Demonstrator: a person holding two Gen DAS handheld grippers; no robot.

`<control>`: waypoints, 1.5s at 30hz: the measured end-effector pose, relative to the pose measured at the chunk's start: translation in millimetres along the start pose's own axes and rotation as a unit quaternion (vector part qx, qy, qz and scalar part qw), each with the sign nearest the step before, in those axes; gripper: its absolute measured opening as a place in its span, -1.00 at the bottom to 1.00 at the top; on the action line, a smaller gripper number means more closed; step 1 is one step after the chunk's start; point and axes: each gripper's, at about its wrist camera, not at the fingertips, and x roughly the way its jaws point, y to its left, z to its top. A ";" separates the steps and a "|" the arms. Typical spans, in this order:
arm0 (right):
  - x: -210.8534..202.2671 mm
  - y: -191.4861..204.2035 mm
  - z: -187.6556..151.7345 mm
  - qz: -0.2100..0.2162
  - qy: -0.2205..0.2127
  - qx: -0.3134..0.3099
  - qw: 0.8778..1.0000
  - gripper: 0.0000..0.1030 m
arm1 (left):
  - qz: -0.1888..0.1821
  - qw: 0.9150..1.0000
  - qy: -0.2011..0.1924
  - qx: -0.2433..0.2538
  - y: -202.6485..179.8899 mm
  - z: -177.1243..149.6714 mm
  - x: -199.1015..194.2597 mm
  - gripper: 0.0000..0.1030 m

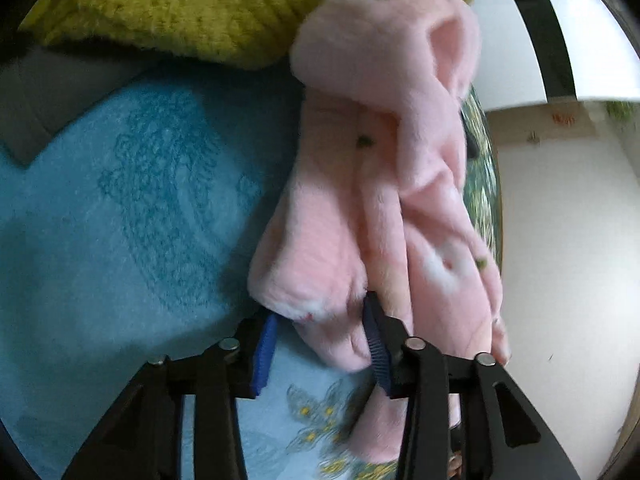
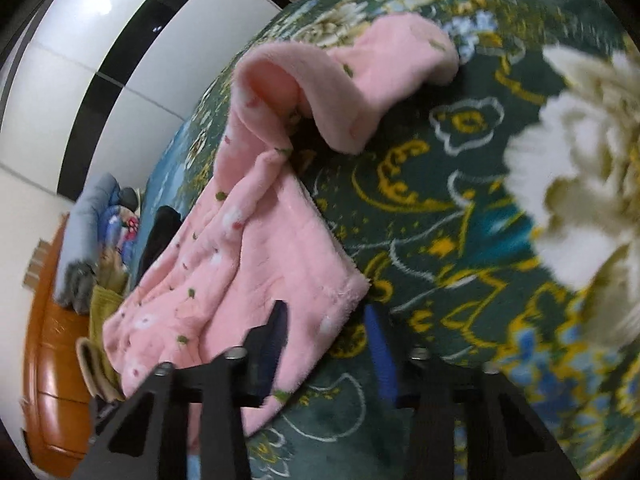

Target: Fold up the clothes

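Dark green floral bedspread (image 2: 460, 208) underneath, with a light blue towel-like cloth (image 1: 132, 208) over it at left of the left wrist view and white wall panels with black strips behind. Olive-yellow knit (image 1: 180, 4) heaped at upper left of that view. Pink fleece garment (image 1: 380, 184) crumpled in a long band, running from upper centre down to the bottom centre of the left view; in the right view stretching from the upper centre, where a sleeve-like part loops over, down toward the lower left. Left hand-held gripper (image 1: 320, 344) part open, a fold of the pink hem lying between its blue pads, right pad seemingly against the fleece, left pad clear of it; not clamped. Right hand-held gripper (image 2: 328, 344) likewise part open, its left finger resting over the pink corner, right finger standing over bare bedspread; nothing pinched. Both close to the near end of the garment, long axis leading away from each gripper. Likely next: closing on the hem corners at either side to lift and spread the piece. Blur softens the edges.
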 end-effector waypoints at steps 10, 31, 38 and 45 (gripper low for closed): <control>-27.4 36.6 14.4 0.035 -0.072 -0.007 0.997 -0.88 | 0.048 0.994 -0.095 0.021 -19.6 -5.3 -47.6 -0.77; -204.8 -23.2 33.5 -0.004 -0.247 0.018 0.969 -0.88 | 0.111 0.973 -0.203 -0.009 57.0 -53.5 -177.0 -0.78; -246.7 -12.1 66.9 -0.020 -0.299 0.010 0.954 -0.88 | 0.095 0.973 -0.212 -0.007 69.1 -46.2 -190.8 -0.78; -216.7 18.9 121.2 -0.085 -0.283 -0.015 0.955 -0.88 | 0.100 0.977 -0.188 -0.030 98.5 -39.6 -188.6 -0.78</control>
